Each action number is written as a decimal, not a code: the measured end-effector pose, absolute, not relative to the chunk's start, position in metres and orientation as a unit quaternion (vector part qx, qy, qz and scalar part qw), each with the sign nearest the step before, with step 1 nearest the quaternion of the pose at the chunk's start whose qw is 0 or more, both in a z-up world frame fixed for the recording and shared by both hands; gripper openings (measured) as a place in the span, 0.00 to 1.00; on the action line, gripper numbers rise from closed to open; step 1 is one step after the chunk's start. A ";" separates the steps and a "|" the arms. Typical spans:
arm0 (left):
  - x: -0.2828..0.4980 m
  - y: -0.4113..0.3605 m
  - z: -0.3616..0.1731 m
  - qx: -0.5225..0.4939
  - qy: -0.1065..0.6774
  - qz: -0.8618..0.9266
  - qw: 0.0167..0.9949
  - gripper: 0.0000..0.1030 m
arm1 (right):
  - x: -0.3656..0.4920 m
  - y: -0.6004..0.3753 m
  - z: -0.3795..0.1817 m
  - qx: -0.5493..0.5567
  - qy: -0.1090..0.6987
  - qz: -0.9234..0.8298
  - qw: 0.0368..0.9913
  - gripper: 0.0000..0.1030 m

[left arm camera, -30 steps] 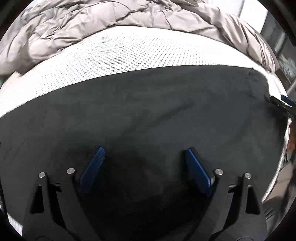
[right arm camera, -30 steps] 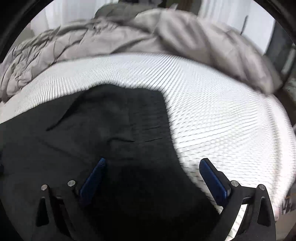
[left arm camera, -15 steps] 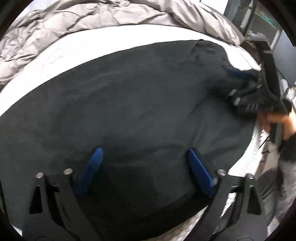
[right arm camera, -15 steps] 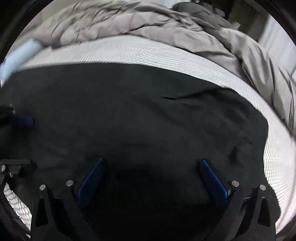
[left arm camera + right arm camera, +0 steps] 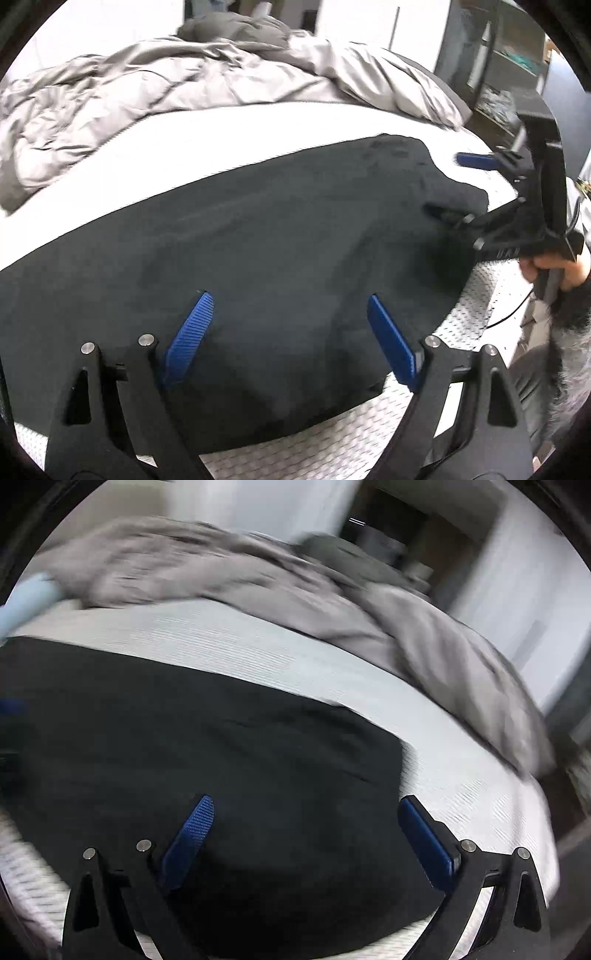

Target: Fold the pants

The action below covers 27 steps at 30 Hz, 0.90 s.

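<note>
The black pants (image 5: 258, 229) lie spread flat across the white textured mattress (image 5: 221, 140). My left gripper (image 5: 288, 306) is open and empty, hovering over the near part of the pants. In the left wrist view my right gripper (image 5: 447, 184) shows at the right, open, at the pants' right end, held by a hand (image 5: 554, 266). In the right wrist view the pants (image 5: 221, 757) fill the lower left, and my right gripper (image 5: 306, 808) is open and empty over their right edge.
A rumpled grey duvet (image 5: 166, 88) is piled along the far side of the bed, also seen in the right wrist view (image 5: 258, 583). Shelving (image 5: 517, 74) stands at the far right. The mattress's near edge (image 5: 332, 443) runs just below my left gripper.
Both grippers have pulled back and swung, so more of the pants and bed shows. The right gripper has moved to the pants' right end. Both stay open.
</note>
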<state>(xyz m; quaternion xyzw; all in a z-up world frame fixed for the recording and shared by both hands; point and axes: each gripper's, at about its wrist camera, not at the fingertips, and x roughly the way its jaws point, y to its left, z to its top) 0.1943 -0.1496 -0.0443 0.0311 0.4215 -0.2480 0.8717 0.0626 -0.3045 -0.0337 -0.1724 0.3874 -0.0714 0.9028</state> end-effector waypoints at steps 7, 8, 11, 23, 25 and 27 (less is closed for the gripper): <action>0.217 -0.164 -0.086 0.020 0.486 -0.245 0.839 0.82 | 0.086 -0.313 -0.087 -0.124 0.481 -0.028 0.868 0.98; 0.214 -0.164 -0.086 0.030 0.478 -0.248 0.842 0.83 | 0.080 -0.322 -0.092 -0.124 0.478 -0.031 0.869 0.98; 0.211 -0.158 -0.087 0.037 0.473 -0.252 0.844 0.84 | 0.077 -0.343 -0.077 -0.104 0.468 -0.050 0.876 0.94; 0.208 -0.157 -0.076 0.022 0.459 -0.241 0.855 0.84 | 0.081 -0.323 -0.030 -0.137 0.389 -0.123 0.903 0.98; 0.209 -0.157 -0.075 0.016 0.451 -0.237 0.860 0.84 | 0.087 -0.304 -0.028 -0.121 0.390 -0.083 0.909 0.98; 0.215 -0.157 -0.083 0.018 0.464 -0.228 0.856 0.84 | 0.094 -0.289 -0.033 -0.114 0.397 -0.045 0.910 0.98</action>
